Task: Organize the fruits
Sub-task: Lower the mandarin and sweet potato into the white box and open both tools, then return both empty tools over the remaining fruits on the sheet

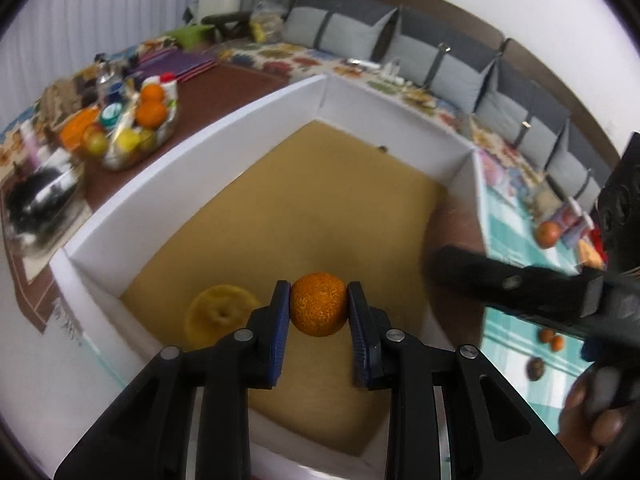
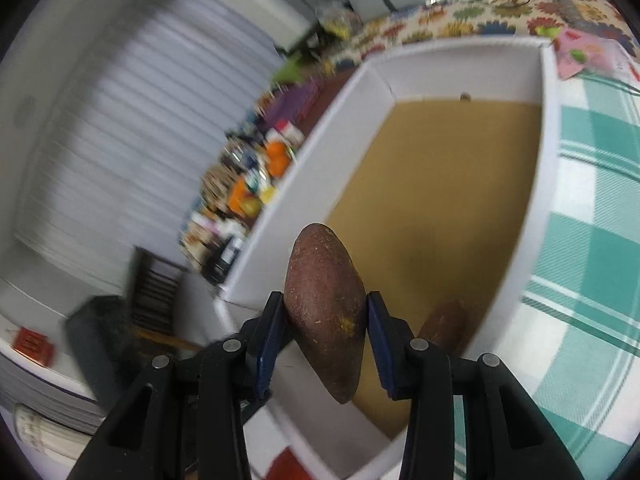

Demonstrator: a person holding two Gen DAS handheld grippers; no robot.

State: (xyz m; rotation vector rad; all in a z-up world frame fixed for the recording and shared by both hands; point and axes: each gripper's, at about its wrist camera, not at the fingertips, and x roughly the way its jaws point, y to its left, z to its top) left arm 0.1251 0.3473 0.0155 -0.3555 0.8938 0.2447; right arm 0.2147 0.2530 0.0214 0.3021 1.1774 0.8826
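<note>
Both hands are loaded over the white box (image 1: 200, 148), a foam-walled tray with a bare cardboard-tan floor. The left gripper (image 1: 318, 306) is clamped on a small orange (image 1: 318, 304), blue ribbed pads pressing its two sides right at the widest part, and the fruit hangs above the box floor. That pebbled, dimpled rind should give good friction; it looks light and a little springy, so a grip across the middle seems right, and much more squeeze would likely bruise it. Just beside it in the left view, low in the box, lies a yellow fruit (image 1: 220, 314), round with a dimple, blurred. The right gripper (image 2: 326, 322) is closed on a brown fruit (image 2: 326, 312), a long, tapered, matte thing with a dusty, rough skin and a yellow fleck, held across its middle with both ends sticking out past the pads. It looks denser and firmer, and gripped off-centre it could pivot. Below it, another brown fruit (image 2: 444, 326) rests in the box's near corner against the wall.
</note>
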